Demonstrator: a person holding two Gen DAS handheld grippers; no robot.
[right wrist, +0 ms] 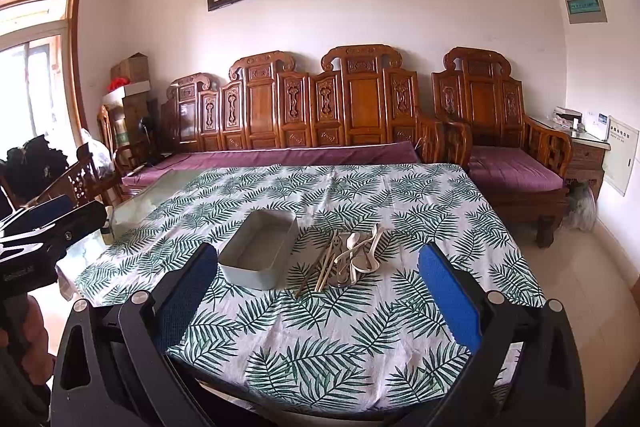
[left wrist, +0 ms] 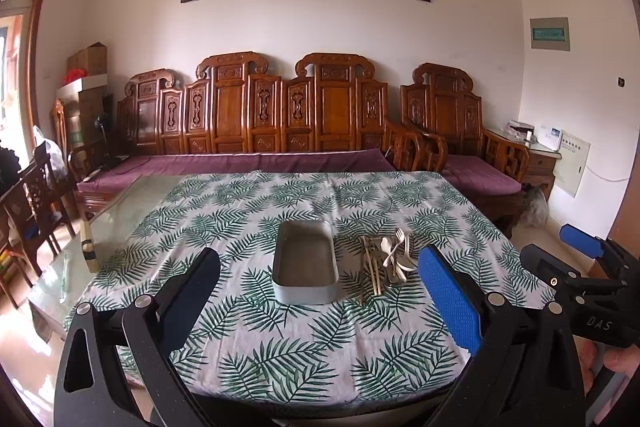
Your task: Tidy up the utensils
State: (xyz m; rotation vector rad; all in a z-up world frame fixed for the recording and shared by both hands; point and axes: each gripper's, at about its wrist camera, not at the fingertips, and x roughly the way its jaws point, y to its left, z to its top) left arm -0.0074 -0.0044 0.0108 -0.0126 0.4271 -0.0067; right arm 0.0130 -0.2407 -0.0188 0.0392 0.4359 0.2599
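Observation:
A grey oblong box (left wrist: 306, 263) stands empty on the leaf-print tablecloth (left wrist: 280, 347). Right beside it lies a pile of utensils (left wrist: 386, 261): cream spoons, a fork and chopsticks. The box (right wrist: 260, 251) and the utensils (right wrist: 348, 257) also show in the right wrist view. My left gripper (left wrist: 320, 291) is open and empty, held back near the table's front edge. My right gripper (right wrist: 320, 291) is open and empty too, also near the front edge. The right gripper shows at the right of the left wrist view (left wrist: 580, 267); the left gripper shows at the left of the right wrist view (right wrist: 52, 223).
The cloth covers a glass table whose bare left part (left wrist: 120, 203) holds a small bottle (left wrist: 89, 247). A carved wooden sofa with purple cushions (left wrist: 256, 131) stands behind the table. Wooden chairs (left wrist: 28, 203) are at the left.

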